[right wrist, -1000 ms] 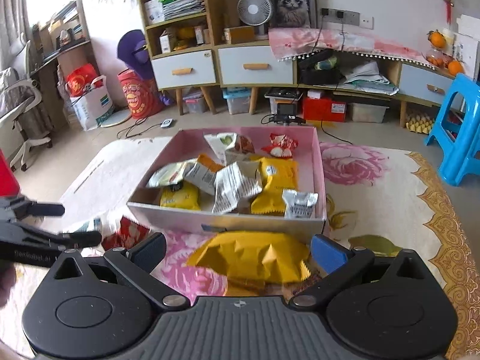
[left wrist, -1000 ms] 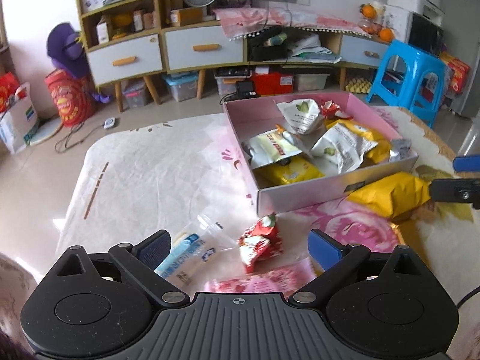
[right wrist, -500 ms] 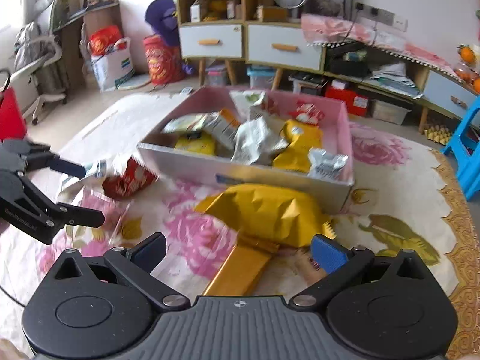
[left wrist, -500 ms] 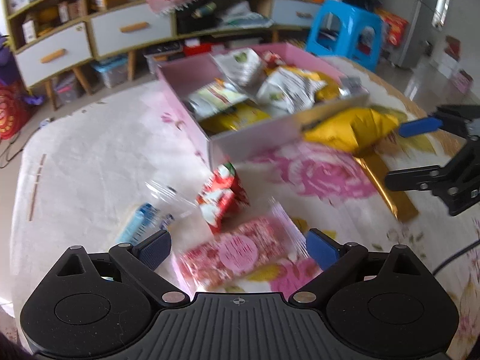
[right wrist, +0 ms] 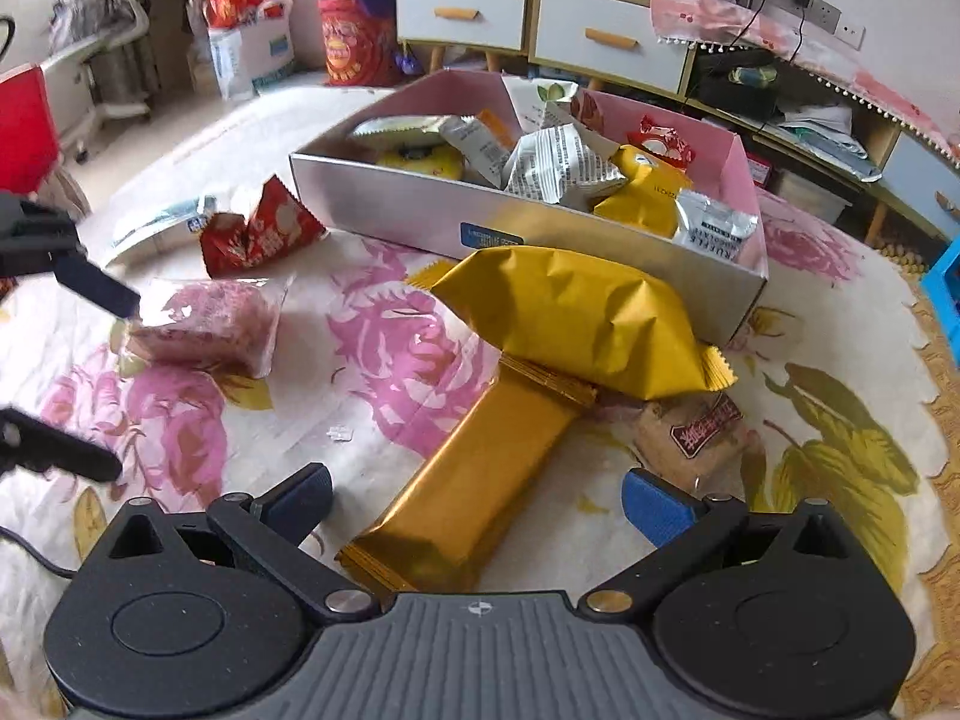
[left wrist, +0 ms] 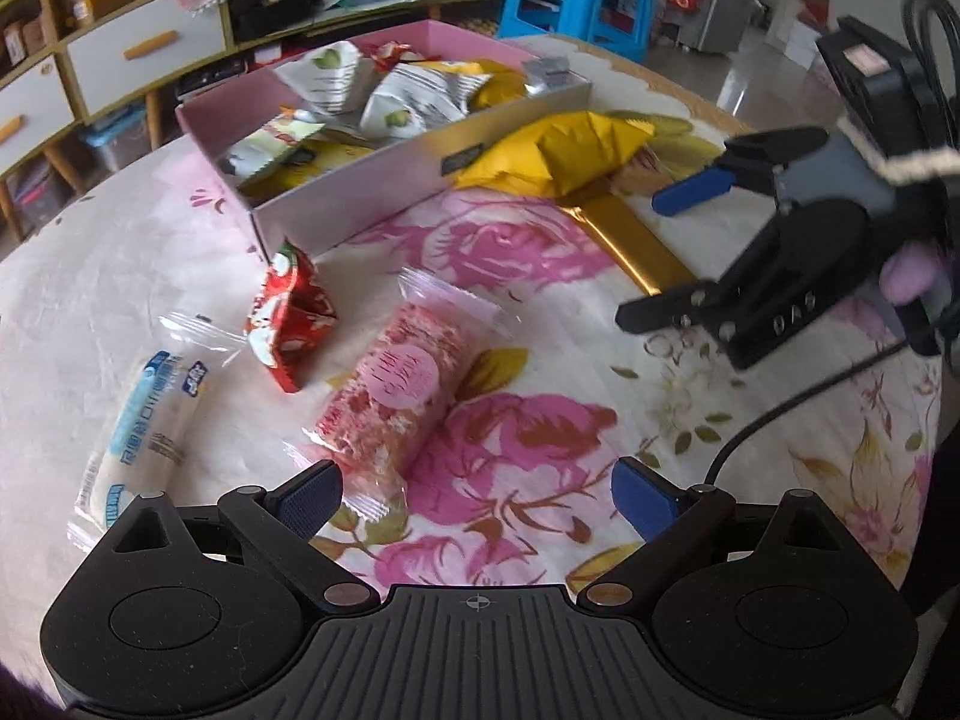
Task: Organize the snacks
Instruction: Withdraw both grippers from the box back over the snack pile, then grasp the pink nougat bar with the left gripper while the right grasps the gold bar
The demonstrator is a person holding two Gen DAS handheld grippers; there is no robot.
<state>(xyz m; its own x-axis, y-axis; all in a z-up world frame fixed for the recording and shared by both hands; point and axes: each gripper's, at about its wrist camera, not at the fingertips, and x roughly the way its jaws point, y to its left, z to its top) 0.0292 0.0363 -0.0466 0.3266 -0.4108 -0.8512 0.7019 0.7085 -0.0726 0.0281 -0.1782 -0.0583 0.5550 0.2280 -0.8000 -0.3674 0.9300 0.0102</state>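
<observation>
Near the pink cardboard box [right wrist: 744, 180], our right gripper [right wrist: 474, 501] gapes over the long gold foil bar [right wrist: 480, 480]; left gripper [left wrist: 474, 495], empty, spread by the pink-speckled clear packet [left wrist: 396, 384]; we should pinch each squarely.

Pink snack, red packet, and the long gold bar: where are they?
Pink snack [left wrist: 401, 387], left wrist view, on its round pink label.
Red packet [left wrist: 288, 318], left wrist view, on the middle of its crumpled wrapper.
Long gold bar [right wrist: 474, 480], right wrist view, on the middle of its flat top face.
</observation>
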